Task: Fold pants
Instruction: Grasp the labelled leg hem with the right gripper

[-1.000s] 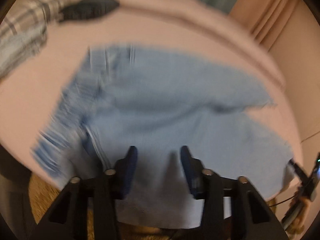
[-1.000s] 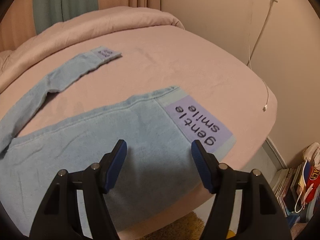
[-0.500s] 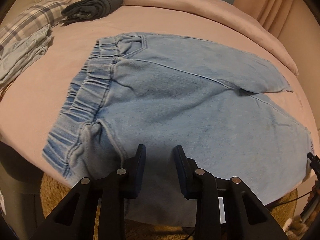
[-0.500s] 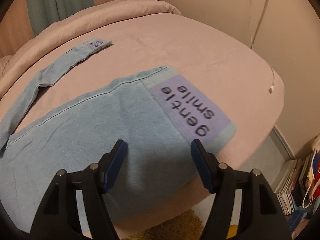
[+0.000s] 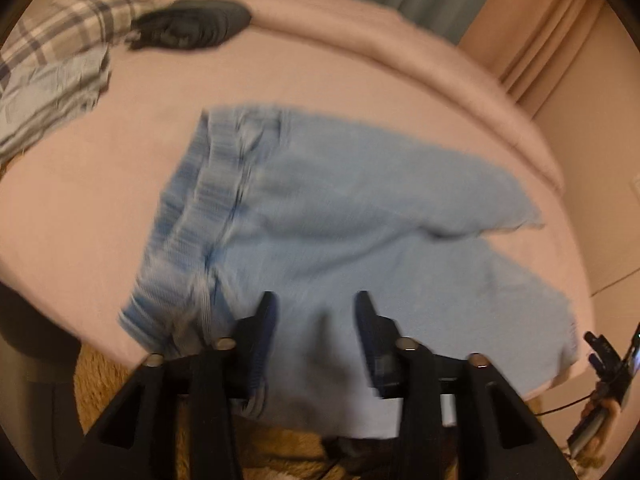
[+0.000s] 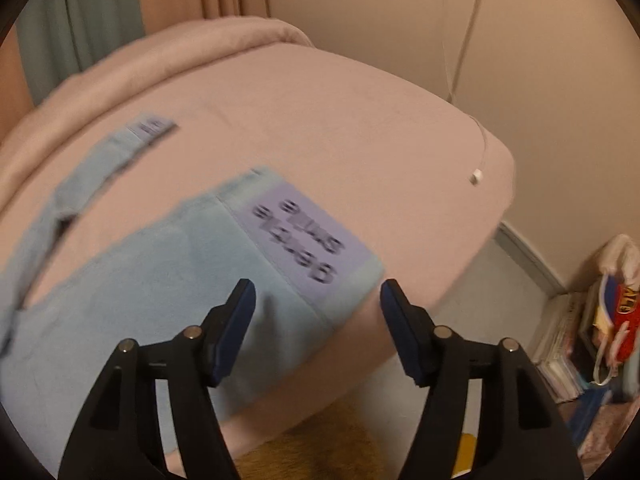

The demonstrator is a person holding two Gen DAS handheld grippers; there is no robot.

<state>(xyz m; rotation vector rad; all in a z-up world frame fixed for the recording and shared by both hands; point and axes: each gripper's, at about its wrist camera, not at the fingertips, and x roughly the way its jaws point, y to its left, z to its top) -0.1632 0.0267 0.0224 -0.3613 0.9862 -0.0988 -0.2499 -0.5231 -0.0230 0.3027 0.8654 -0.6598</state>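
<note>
Light blue pants [image 5: 340,216] lie spread flat on a pink bed [image 5: 120,184], with the elastic waistband [image 5: 188,216] at the left. My left gripper [image 5: 316,312] is open and empty, hovering over the near edge of the pants by the waist. In the right wrist view the near leg [image 6: 160,280] ends in a purple cuff label [image 6: 304,240] with dark letters. The far leg [image 6: 80,168] runs up to the left. My right gripper [image 6: 316,300] is open and empty above the near leg's cuff at the bed corner.
A dark folded garment [image 5: 192,24] and a plaid cloth [image 5: 52,64] lie at the far left of the bed. A wall with a hanging white cable [image 6: 476,176] is to the right. Books and a bag [image 6: 592,328] sit on the floor. A tan rug [image 5: 112,380] lies below the bed edge.
My left gripper's jaws have widened after narrowing half a second ago, and the view has pulled back and blurred. My right gripper has shifted right toward the cuff and bed corner, still open.
</note>
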